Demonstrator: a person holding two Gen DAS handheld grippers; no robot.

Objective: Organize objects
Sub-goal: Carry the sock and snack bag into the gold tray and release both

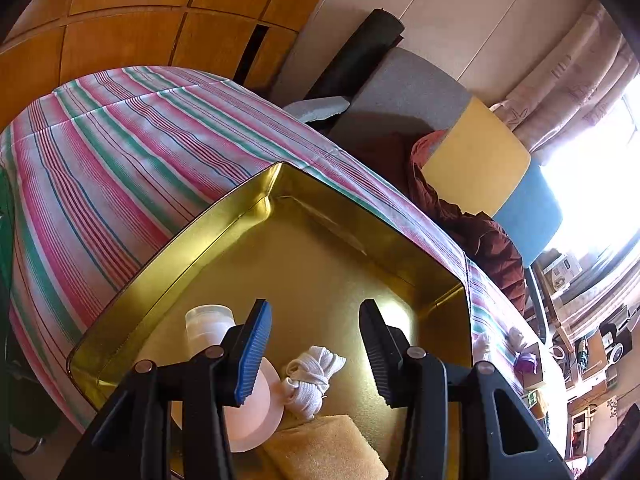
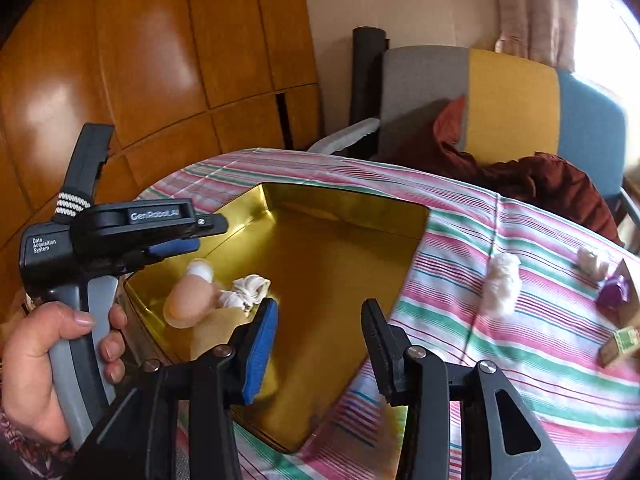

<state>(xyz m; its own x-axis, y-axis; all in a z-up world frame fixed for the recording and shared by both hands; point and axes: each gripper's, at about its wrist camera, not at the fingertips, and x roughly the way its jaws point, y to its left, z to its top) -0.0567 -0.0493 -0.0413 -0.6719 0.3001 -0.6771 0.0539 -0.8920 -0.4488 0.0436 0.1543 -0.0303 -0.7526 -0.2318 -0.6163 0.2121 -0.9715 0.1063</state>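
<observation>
Gold tin tray (image 1: 280,216) sits on the striped tablecloth (image 1: 120,160), serving as the collection bin, so sorted items cluster in its near corner. Inside: a pink bottle with clear cap (image 1: 208,320), a knotted white cloth bundle (image 1: 310,376) and a yellow sponge (image 1: 328,448), all touching or just beside each other. Rest of the tray floor is bare, so there is room for more.

Left gripper (image 1: 316,352) hovers over that cluster, jaws apart, nothing between the pads; the bundle lies below the gap, not pinched. Judged as a release pose over the tray. In the right wrist view the person's hand (image 2: 36,352) wraps the left gripper's handle at the tray's left edge.

Right gripper (image 2: 320,348) is also parted and empty, poised over the tray's near right edge, angled toward the cloth beyond. Judged as heading for the loose items.

Still outside the tray on the tablecloth: a white fluffy wad (image 2: 502,280), a second white wad (image 2: 592,262), a purple object (image 2: 612,296) and a small green-labelled box (image 2: 622,344), grouped near the right table edge, well apart from the tray. Task judged partly done.

Behind: a chair (image 2: 512,100) with grey, yellow and blue panels, dark red cloth (image 2: 540,184) draped on it, and a wooden cabinet (image 2: 160,60).
</observation>
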